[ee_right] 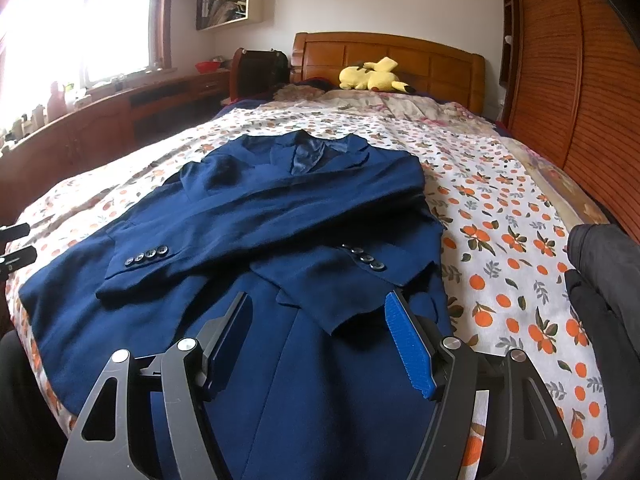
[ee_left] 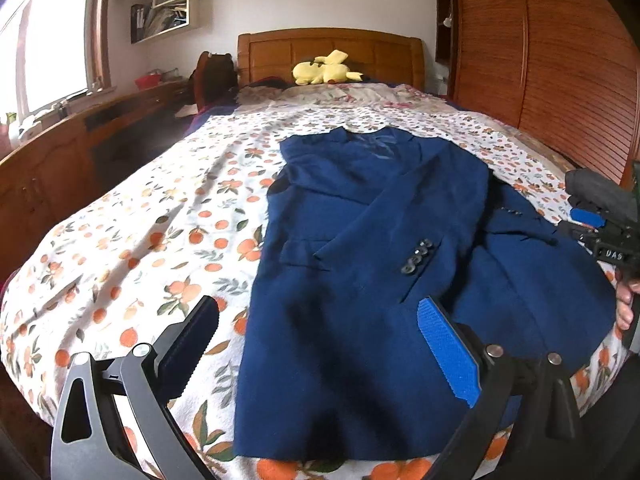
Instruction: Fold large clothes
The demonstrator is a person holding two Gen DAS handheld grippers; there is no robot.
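A navy blue suit jacket [ee_left: 360, 240] lies flat on the bed, collar toward the headboard, both sleeves folded across its front; it also shows in the right wrist view [ee_right: 280, 216]. My left gripper [ee_left: 320, 320] is open and empty, just above the jacket's lower left hem. My right gripper [ee_right: 318, 320] is open and empty over the jacket's lower middle, near the right sleeve cuff [ee_right: 360, 264]. The right gripper also shows at the right edge of the left wrist view [ee_left: 604, 236].
The bed has an orange-print sheet [ee_left: 140, 240]. A yellow plush toy [ee_left: 324, 68] lies by the wooden headboard [ee_left: 328, 48]. A wooden wardrobe [ee_left: 560, 60] stands on the right, a low cabinet [ee_left: 60, 160] under the window on the left. Dark clothing [ee_right: 604, 272] lies at the right.
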